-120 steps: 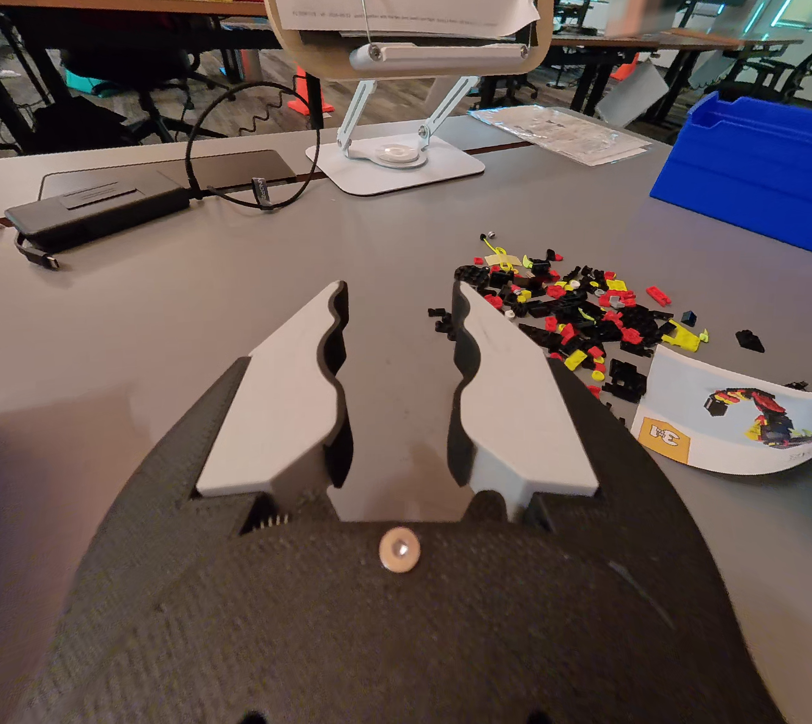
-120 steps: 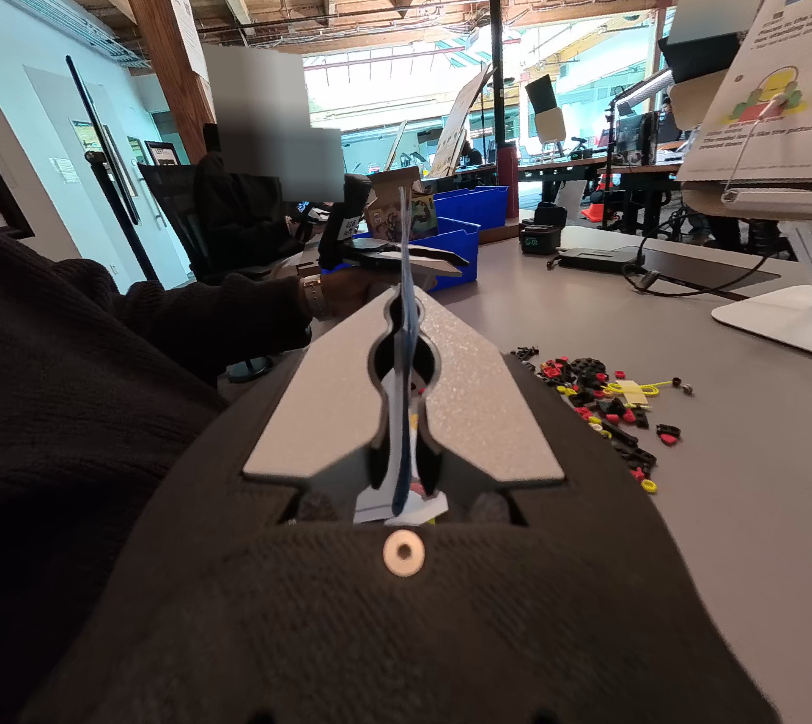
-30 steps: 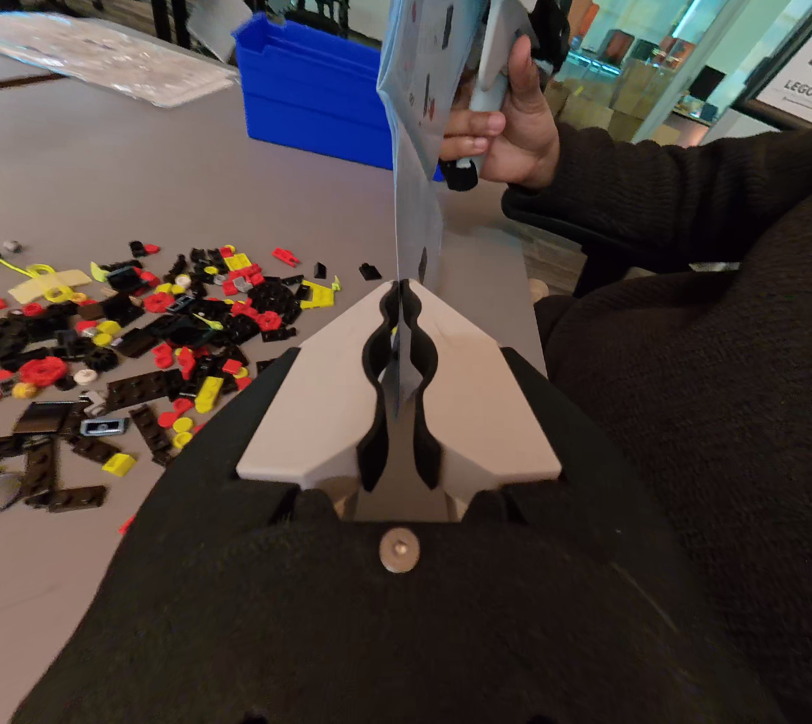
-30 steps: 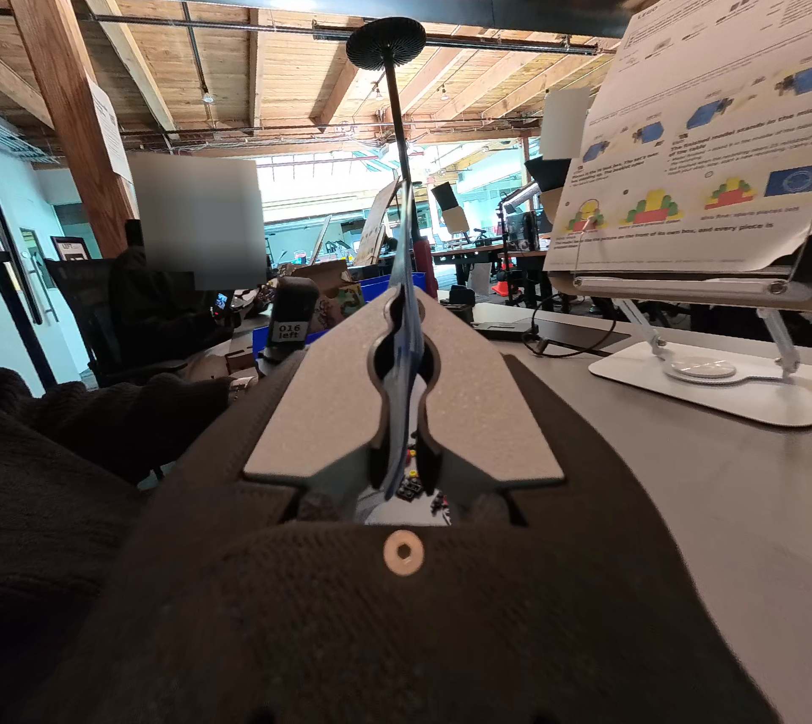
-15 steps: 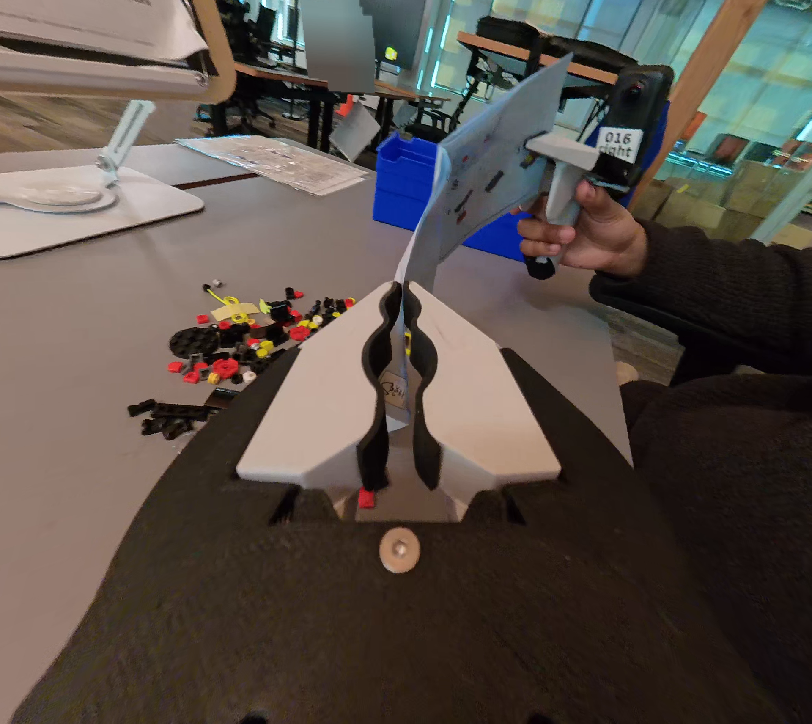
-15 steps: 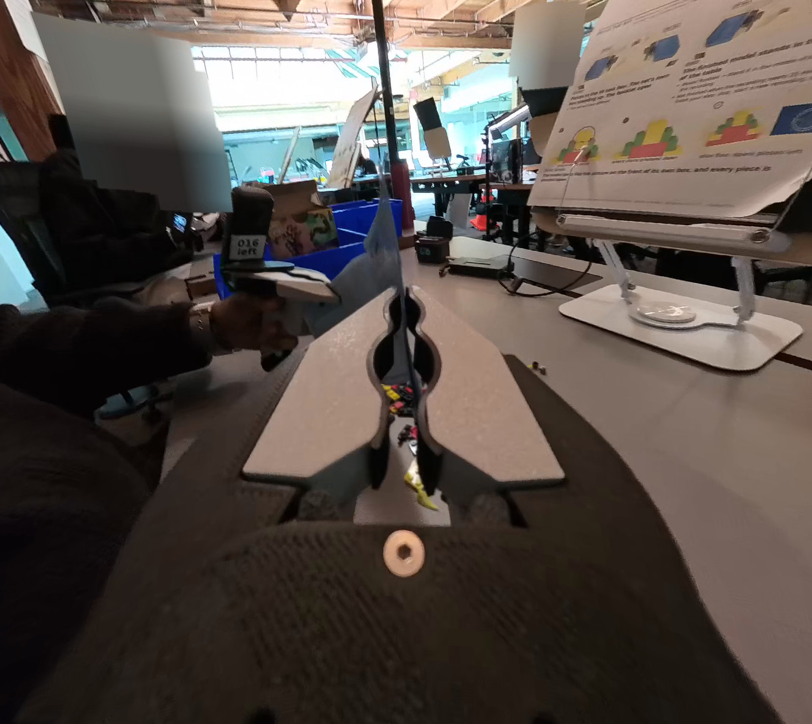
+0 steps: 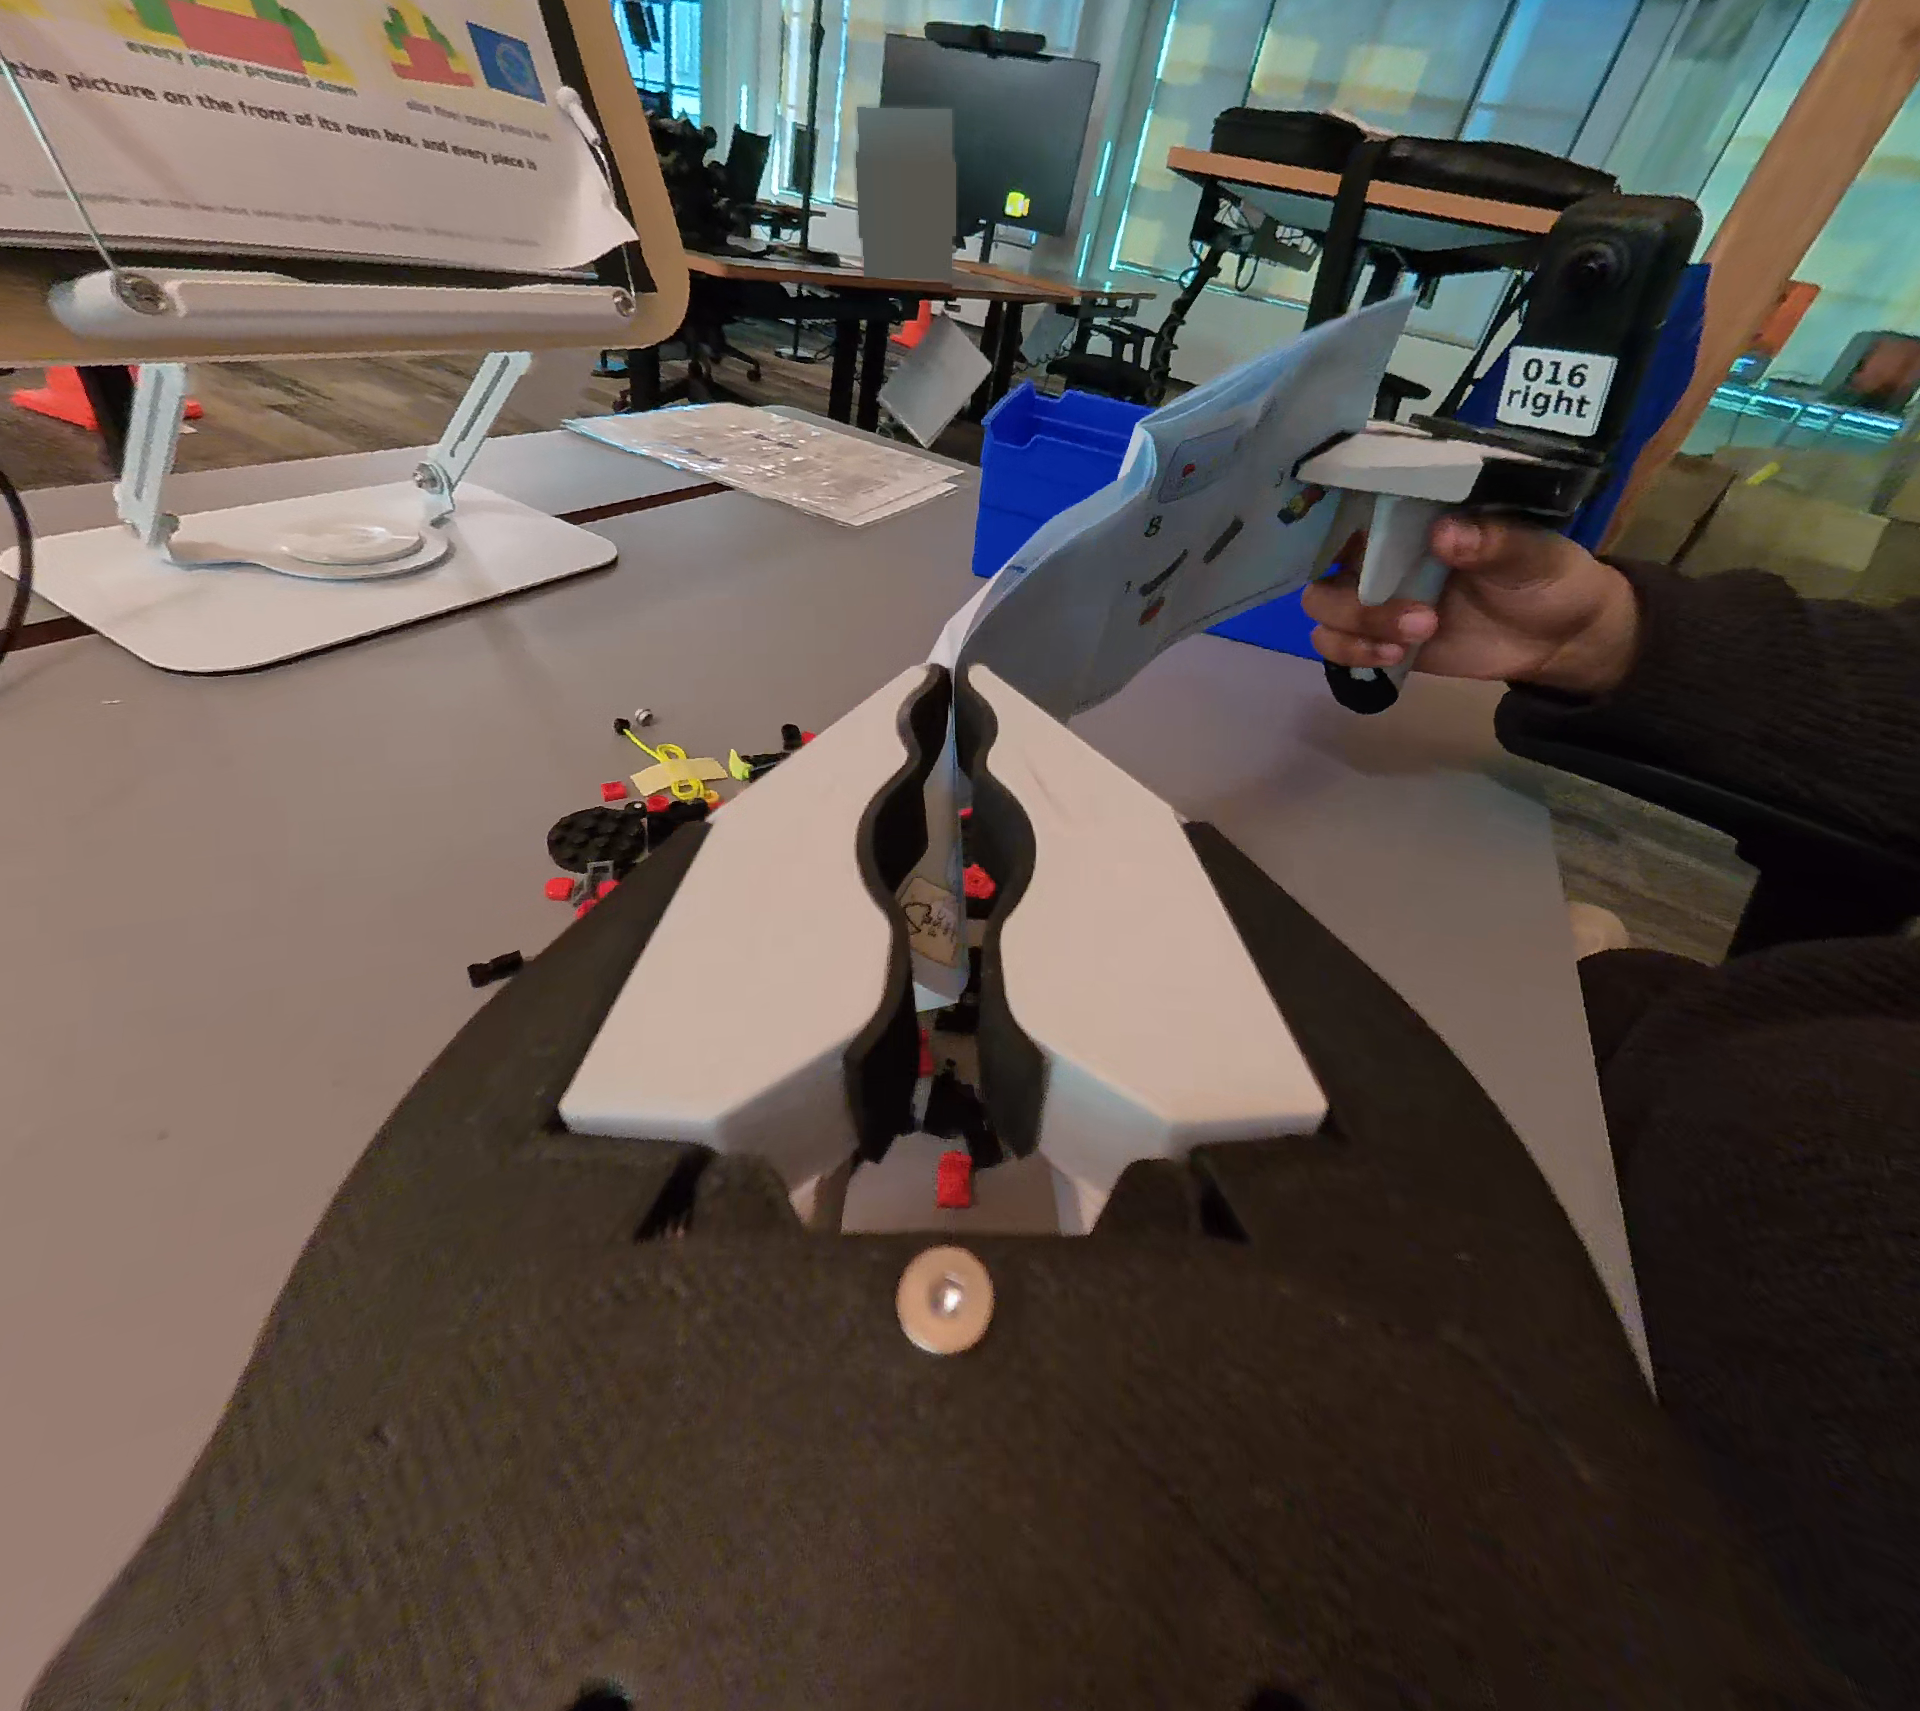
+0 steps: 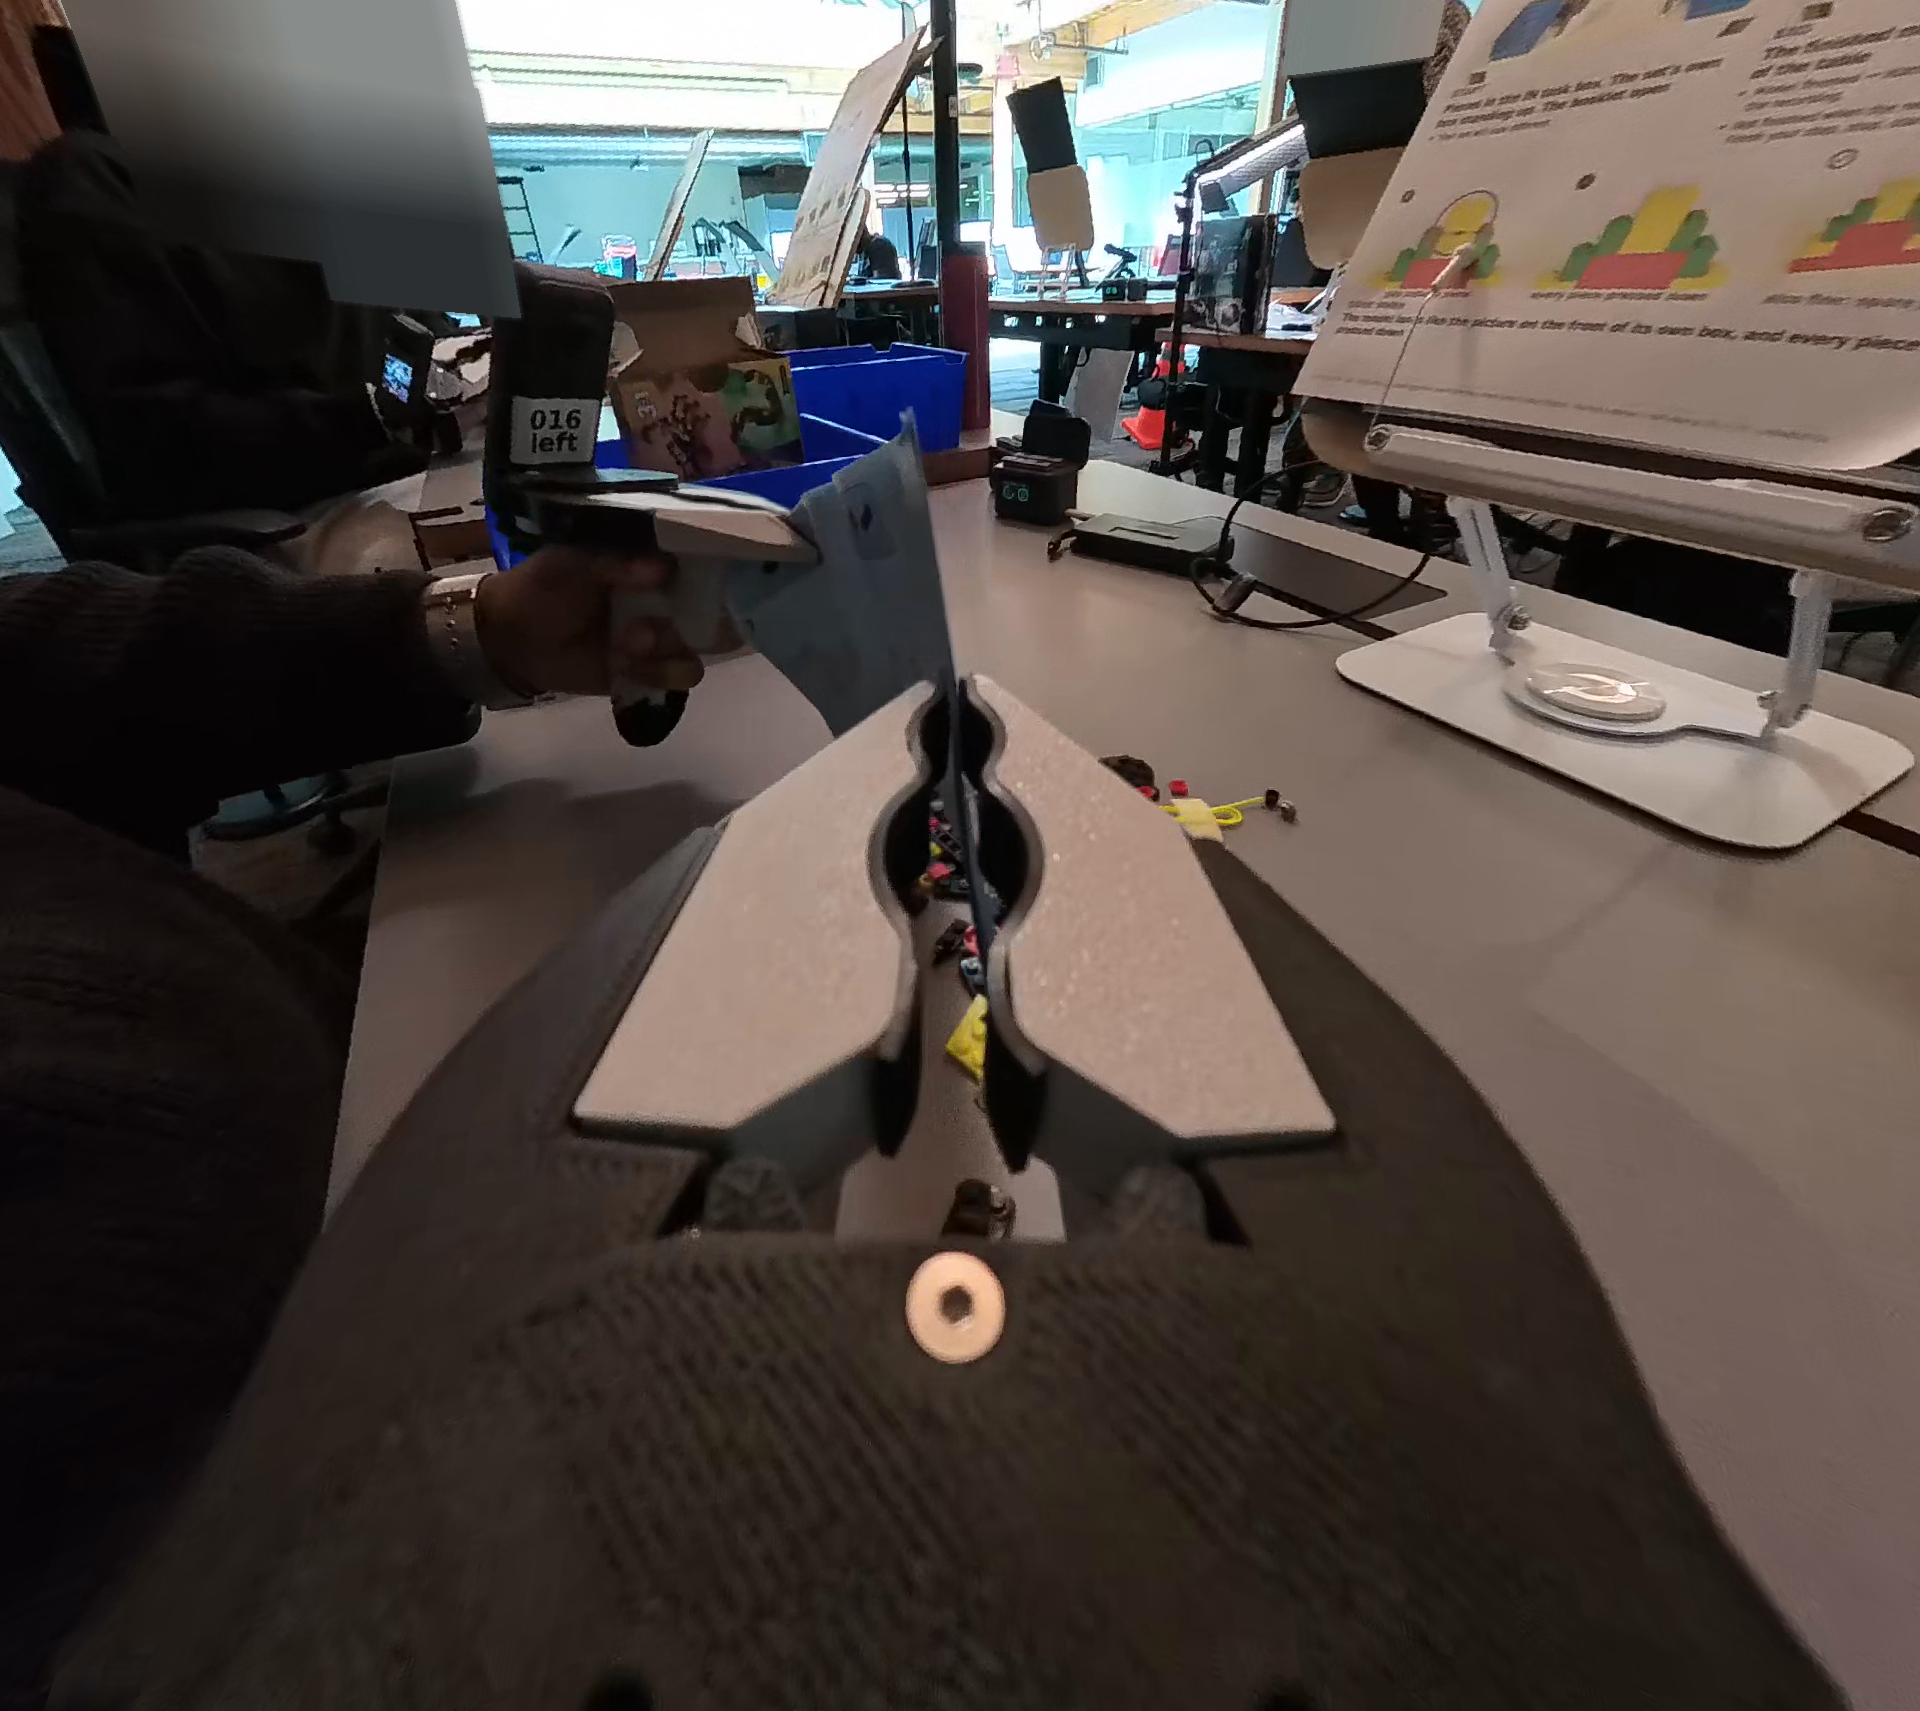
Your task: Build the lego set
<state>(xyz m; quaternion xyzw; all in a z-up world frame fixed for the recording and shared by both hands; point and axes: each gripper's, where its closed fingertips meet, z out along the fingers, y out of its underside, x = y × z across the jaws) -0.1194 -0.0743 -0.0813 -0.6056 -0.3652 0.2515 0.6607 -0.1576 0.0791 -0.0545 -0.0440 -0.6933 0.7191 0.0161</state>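
Observation:
Both grippers hold the pale blue instruction booklet point(image 7: 1195, 529) in the air above the grey table point(image 7: 260, 830). My left gripper point(image 7: 951, 674) is shut on one edge of it. My right gripper point(image 8: 956, 685) is shut on the other edge; it also shows far right in the left wrist view point(image 7: 1392, 466), held by a hand. The booklet point(image 8: 862, 581) bends between them. A pile of small black, red and yellow lego pieces point(image 7: 644, 809) lies on the table below, partly hidden by the grippers; it also shows in the right wrist view point(image 8: 1195, 804).
A white stand point(image 7: 312, 560) with a printed sheet stands at the back left of the table. A blue bin point(image 7: 1049, 466) and a clear plastic bag point(image 7: 769, 456) lie at the back. A black device with a cable point(image 8: 1143, 534) lies behind. Dark sleeves flank both views. Some 15 cm of space lies between my two pairs of fingers.
Both grippers have lowered and turned with the booklet, which now bends flatter between them, lower over the table. Four seconds ago my left gripper was open and empty.

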